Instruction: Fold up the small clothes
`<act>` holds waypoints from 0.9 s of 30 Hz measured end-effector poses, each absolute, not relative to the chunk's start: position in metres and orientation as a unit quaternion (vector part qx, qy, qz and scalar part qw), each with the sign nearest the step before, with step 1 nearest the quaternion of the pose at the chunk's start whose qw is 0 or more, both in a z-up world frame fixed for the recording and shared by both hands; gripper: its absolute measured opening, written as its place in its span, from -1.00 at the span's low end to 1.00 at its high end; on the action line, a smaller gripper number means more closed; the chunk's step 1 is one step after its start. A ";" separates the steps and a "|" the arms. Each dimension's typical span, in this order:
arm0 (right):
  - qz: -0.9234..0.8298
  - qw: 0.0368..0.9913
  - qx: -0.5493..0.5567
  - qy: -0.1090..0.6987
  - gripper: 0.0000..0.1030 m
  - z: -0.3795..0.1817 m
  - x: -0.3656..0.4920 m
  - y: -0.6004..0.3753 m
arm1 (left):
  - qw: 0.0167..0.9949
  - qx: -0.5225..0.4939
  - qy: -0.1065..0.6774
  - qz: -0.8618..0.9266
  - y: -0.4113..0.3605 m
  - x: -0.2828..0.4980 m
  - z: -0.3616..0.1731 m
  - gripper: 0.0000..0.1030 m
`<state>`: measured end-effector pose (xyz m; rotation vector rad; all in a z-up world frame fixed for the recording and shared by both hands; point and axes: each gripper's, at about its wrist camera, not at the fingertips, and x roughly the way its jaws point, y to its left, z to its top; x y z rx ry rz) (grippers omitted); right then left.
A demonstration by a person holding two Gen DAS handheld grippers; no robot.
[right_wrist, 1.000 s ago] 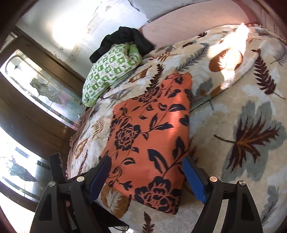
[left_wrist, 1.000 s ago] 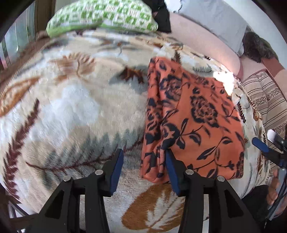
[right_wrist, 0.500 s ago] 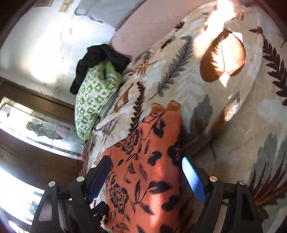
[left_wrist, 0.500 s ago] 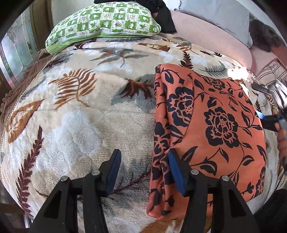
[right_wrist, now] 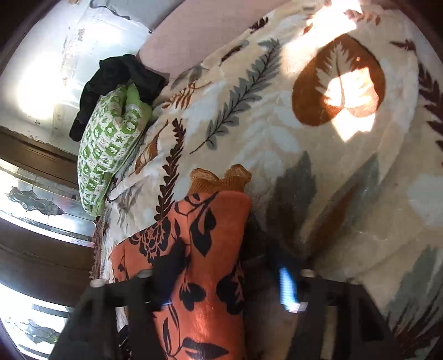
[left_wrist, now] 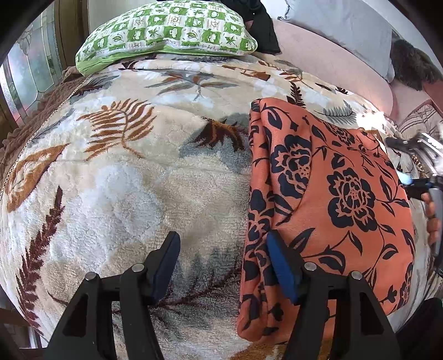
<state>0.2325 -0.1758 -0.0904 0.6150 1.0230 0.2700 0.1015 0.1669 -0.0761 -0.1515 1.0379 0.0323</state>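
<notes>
An orange garment (left_wrist: 326,199) with a black flower print lies folded on the leaf-patterned blanket (left_wrist: 138,180). My left gripper (left_wrist: 221,265) is open and empty at the garment's left edge; its right finger (left_wrist: 279,265) rests over the folded edge. My right gripper (right_wrist: 224,285) is open, blurred, with its jaws straddling the garment's edge (right_wrist: 210,249). It also shows at the right in the left wrist view (left_wrist: 415,185). An orange knit cuff (right_wrist: 218,180) sticks out beyond the garment.
A green checked pillow (left_wrist: 169,30) with black clothing (right_wrist: 119,80) on it lies at the bed's head. A pink headboard cushion (left_wrist: 332,63) and grey pillow (left_wrist: 340,25) are behind. Glass door panels (right_wrist: 41,199) stand beside the bed.
My left gripper has risen and moved forward along the garment's left edge. My right gripper has swung and advanced along the garment's right side toward its far end; both stay open.
</notes>
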 end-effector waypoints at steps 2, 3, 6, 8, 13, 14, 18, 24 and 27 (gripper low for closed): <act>0.132 0.842 0.268 0.448 0.55 -0.064 0.213 -0.174 | 0.866 -0.074 0.494 0.016 0.167 0.101 -0.076 0.30; 0.148 0.846 0.265 0.439 0.55 -0.053 0.204 -0.171 | 0.866 -0.074 0.494 0.016 0.167 0.101 -0.076 0.30; 0.221 0.834 0.255 0.437 0.55 -0.036 0.184 -0.150 | 0.868 -0.078 0.491 0.013 0.168 0.100 -0.076 0.30; 0.252 0.808 0.260 0.466 0.56 -0.051 0.180 -0.138 | 0.869 -0.085 0.488 0.011 0.170 0.100 -0.077 0.30; 0.193 0.792 0.280 0.507 0.56 -0.085 0.183 -0.137 | 0.881 -0.093 0.464 -0.006 0.174 0.088 -0.066 0.29; 0.194 0.799 0.267 0.502 0.56 -0.076 0.180 -0.133 | 0.883 -0.089 0.461 -0.008 0.173 0.086 -0.065 0.29; 0.239 0.814 0.240 0.472 0.57 -0.045 0.161 -0.116 | 0.885 -0.090 0.457 -0.015 0.174 0.081 -0.063 0.29; 0.216 0.794 0.235 0.517 0.63 -0.087 0.156 -0.105 | 0.880 -0.095 0.465 -0.022 0.175 0.080 -0.068 0.29; 0.226 0.801 0.233 0.504 0.63 -0.061 0.152 -0.099 | 0.879 -0.097 0.466 -0.024 0.176 0.080 -0.070 0.29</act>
